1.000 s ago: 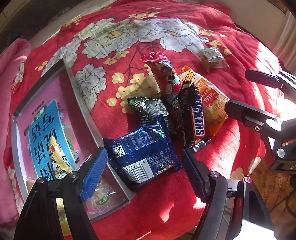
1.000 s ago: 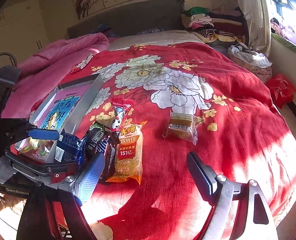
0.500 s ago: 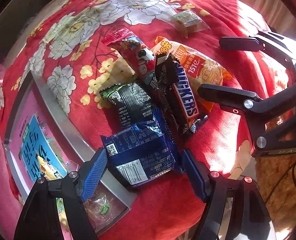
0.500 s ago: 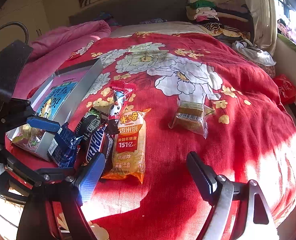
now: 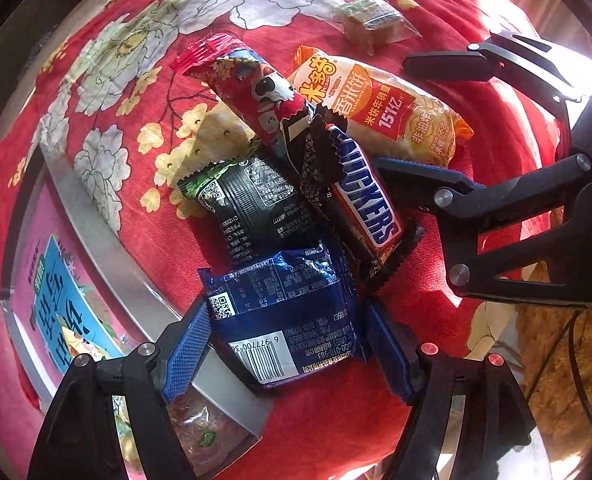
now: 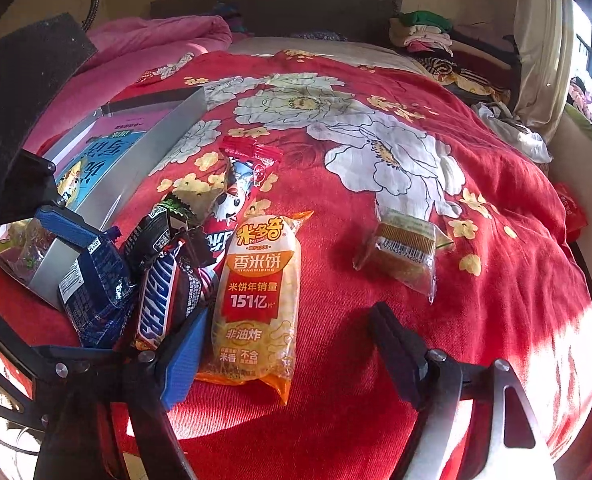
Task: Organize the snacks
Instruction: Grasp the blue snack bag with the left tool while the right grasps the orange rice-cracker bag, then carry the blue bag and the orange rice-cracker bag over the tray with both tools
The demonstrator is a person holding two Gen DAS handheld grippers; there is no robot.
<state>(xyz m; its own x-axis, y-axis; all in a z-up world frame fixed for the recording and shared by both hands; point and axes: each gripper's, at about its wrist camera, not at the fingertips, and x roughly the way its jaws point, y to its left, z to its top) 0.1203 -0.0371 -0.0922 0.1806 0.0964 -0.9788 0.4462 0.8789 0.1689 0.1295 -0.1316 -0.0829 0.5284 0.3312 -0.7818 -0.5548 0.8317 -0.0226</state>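
Several snacks lie in a pile on the red floral bedspread. My left gripper point(image 5: 285, 352) points down, open, its blue pads either side of a blue packet point(image 5: 283, 320) without squeezing it. Past it lie a Snickers bar point(image 5: 364, 204), a black-green packet point(image 5: 251, 204) and a red cartoon packet point(image 5: 255, 88). My right gripper point(image 6: 287, 356) straddles the near end of an orange rice-cracker packet point(image 6: 255, 300). Its jaws are closing, and the right pad is still clear of the wrapper. A clear-wrapped cake point(image 6: 404, 248) lies apart to the right.
A silver box point(image 5: 103, 248) with a pink and blue printed base sits left of the pile, with wrapped snacks point(image 5: 203, 428) in its near corner. A pink quilt point(image 6: 155, 40) and folded clothes point(image 6: 424, 32) lie at the bed's far end. The bed edge is just below both grippers.
Both grippers have sunk closer to the pile. The left has rolled and now has the blue packet between its pads. The right has slid over the rice-cracker packet, with its jaws slightly narrower.
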